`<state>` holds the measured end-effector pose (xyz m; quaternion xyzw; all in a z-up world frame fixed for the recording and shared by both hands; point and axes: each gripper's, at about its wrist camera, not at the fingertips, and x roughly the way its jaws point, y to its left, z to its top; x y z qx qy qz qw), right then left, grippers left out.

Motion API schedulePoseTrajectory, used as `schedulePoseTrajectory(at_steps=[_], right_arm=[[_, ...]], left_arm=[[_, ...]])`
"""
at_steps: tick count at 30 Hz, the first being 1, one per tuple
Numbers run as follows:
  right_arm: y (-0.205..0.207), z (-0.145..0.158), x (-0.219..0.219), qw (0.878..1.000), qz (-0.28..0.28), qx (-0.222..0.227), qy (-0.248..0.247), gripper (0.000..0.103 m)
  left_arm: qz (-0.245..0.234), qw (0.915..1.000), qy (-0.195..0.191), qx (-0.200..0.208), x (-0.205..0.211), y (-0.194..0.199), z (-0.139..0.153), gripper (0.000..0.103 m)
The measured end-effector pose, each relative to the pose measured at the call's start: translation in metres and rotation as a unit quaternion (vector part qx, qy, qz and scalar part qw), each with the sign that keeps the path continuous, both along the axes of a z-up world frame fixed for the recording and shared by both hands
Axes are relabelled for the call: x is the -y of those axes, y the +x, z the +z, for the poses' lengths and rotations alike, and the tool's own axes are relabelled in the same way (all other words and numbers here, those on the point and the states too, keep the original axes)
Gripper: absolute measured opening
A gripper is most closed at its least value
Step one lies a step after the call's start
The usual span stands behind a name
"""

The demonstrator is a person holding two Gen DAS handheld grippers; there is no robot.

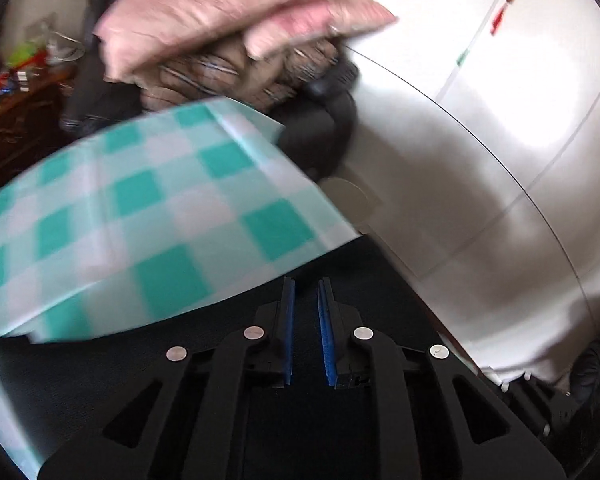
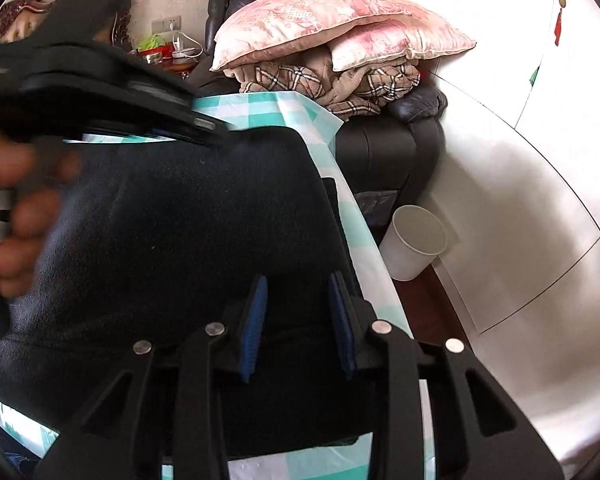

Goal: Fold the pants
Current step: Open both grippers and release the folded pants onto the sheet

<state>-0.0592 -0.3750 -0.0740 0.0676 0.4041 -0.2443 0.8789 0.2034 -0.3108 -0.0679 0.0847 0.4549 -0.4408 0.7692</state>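
Note:
The black pants lie on a table with a teal-and-white checked cloth. In the left wrist view the pants fill the dark area under my left gripper, whose blue pads stand a narrow gap apart with nothing between them. The checked cloth spreads ahead and left of it. My right gripper is open above the pants near the table's right edge. The left gripper and the hand holding it show at the upper left of the right wrist view, over the far end of the pants.
A dark leather armchair stands beyond the table, piled with pink pillows and a plaid blanket. A white bin sits on the floor by the table's right edge. White wall and cabinet panels are on the right.

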Motion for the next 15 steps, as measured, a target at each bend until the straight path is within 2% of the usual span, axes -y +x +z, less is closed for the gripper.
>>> schedulePoseTrajectory(at_steps=[4,7,9,11,15], right_arm=[[0.0,0.001,0.0,1.0,-0.004,-0.001,-0.007,0.033],[-0.003,0.002,-0.007,1.0,-0.005,-0.003,-0.01,0.033],[0.002,0.002,-0.003,1.0,-0.007,-0.004,-0.012,0.033],[0.004,0.001,-0.004,1.0,-0.007,-0.009,-0.02,0.034],[0.003,0.002,-0.007,1.0,-0.01,-0.016,-0.025,0.034]], left_arm=[[0.04,0.9992,-0.004,0.007,-0.062,-0.019,0.002,0.017],[0.091,0.9953,-0.002,0.032,-0.113,-0.037,-0.005,0.017],[0.105,0.9941,0.026,0.015,-0.133,-0.041,-0.027,0.017],[0.111,0.9934,0.027,0.007,-0.146,-0.044,-0.037,0.017],[0.109,0.9915,0.016,0.069,-0.164,-0.075,-0.013,0.017]])
